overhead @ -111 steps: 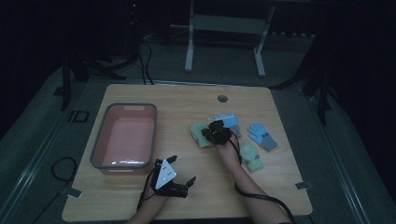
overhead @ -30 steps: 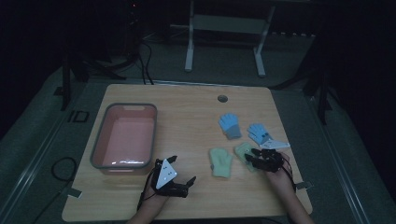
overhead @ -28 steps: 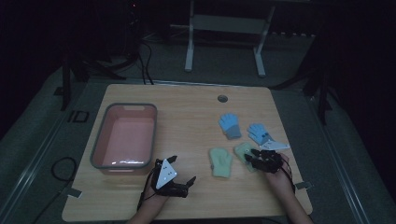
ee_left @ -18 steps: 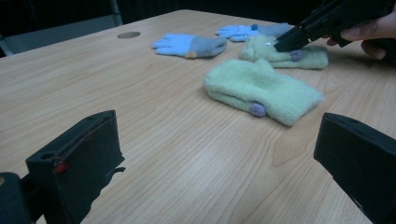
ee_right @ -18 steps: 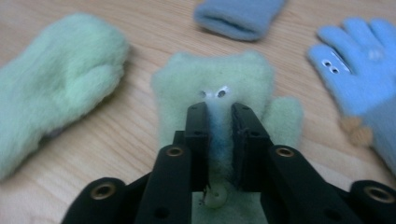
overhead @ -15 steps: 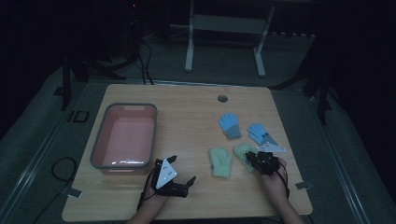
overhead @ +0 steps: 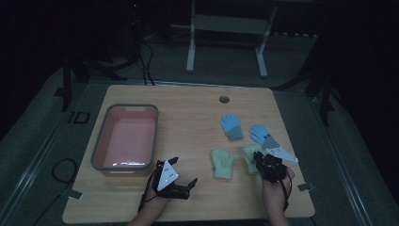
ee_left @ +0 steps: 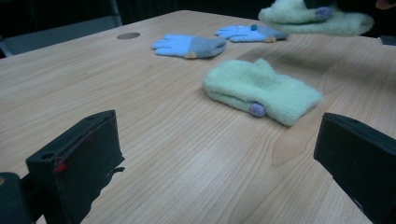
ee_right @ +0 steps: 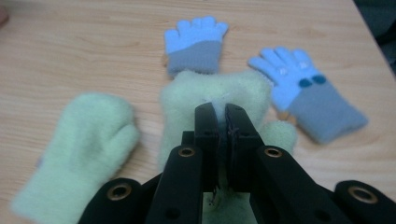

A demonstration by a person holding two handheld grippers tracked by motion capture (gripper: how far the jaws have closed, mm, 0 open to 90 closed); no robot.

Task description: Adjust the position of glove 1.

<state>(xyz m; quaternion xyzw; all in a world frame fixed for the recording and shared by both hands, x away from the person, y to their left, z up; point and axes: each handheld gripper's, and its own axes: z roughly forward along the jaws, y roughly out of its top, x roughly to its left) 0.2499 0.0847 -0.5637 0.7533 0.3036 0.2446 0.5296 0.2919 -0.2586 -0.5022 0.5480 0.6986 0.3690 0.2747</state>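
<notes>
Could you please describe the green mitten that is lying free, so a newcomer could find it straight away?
Start from the pink tub on the table's left and look right, past the middle. The free green mitten lies flat there, alone; its twin beside it is pinched by the right gripper, and the other two gloves are blue.

Pale green mittens [ee_right: 84, 140], blue-and-grey gloves [ee_right: 194, 44], pink tub [overhead: 124, 139], black tool [ee_right: 222, 126]

My wooden worktop [overhead: 188, 101], with a round hole [overhead: 224, 99] near its far edge, stands on grey floor [overhead: 37, 127] in a dim room; a white metal frame [overhead: 226, 28] stands beyond.
</notes>
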